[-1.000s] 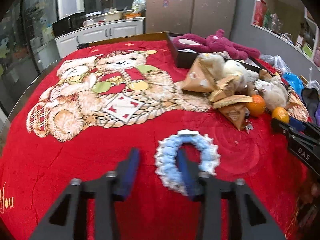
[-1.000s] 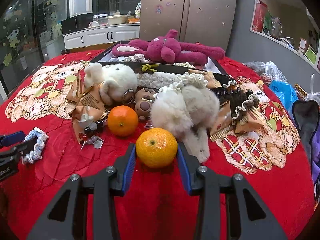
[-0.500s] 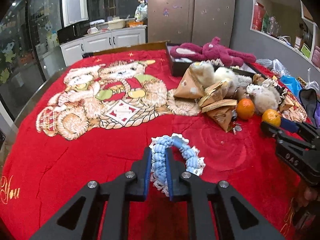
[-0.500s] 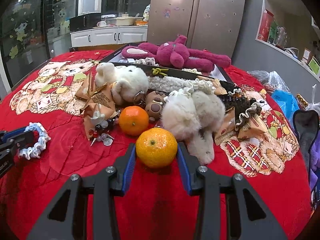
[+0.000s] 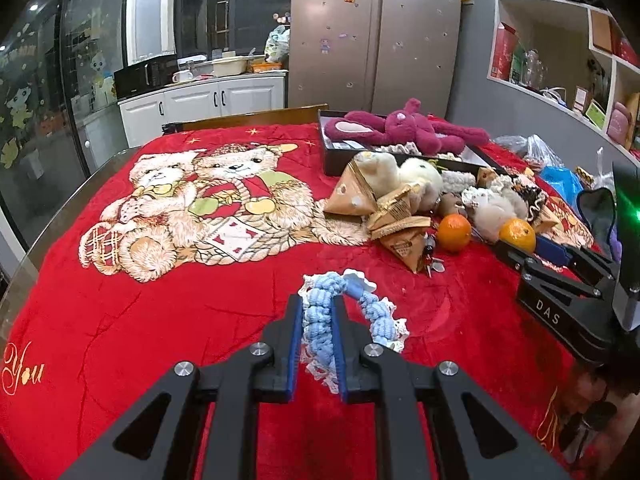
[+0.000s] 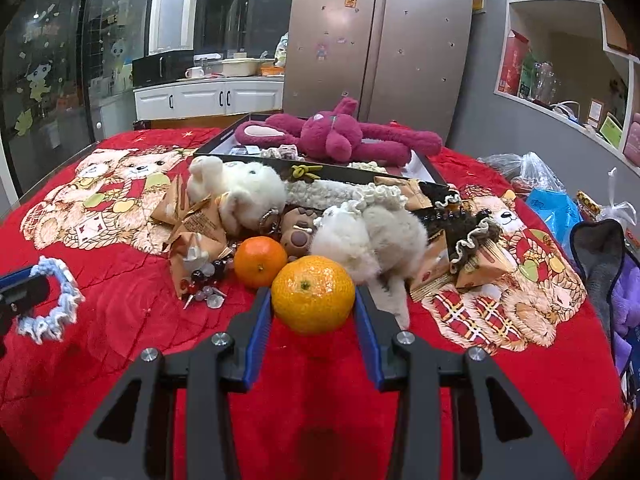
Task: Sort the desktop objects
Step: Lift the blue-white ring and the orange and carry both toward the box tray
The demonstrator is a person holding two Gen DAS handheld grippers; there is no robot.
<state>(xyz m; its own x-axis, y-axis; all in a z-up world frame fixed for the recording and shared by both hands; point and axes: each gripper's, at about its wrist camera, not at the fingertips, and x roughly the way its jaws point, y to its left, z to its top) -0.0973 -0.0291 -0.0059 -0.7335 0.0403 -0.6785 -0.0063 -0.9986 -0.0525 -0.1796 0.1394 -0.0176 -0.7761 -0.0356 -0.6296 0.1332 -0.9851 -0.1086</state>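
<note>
A blue scrunchie (image 5: 320, 320) with white lace trim was pinched between the blue-padded jaws of the left gripper (image 5: 317, 338), one side of its loop being clamped while the remainder hung free to the right above the red blanket (image 5: 160, 320). An orange (image 6: 313, 294) was gripped between the jaws of the right gripper (image 6: 313, 308), raised slightly above the blanket, as was indicated by the shadow beneath it. A second orange (image 6: 260, 261) was seen resting on the blanket just behind it, beside a white plush toy (image 6: 368, 240) and folded tan paper packets (image 6: 196, 224). A magenta plush rabbit (image 6: 336, 136) was laid across a black tray (image 6: 218, 140) at the far side. Both grippers were well apart.
</note>
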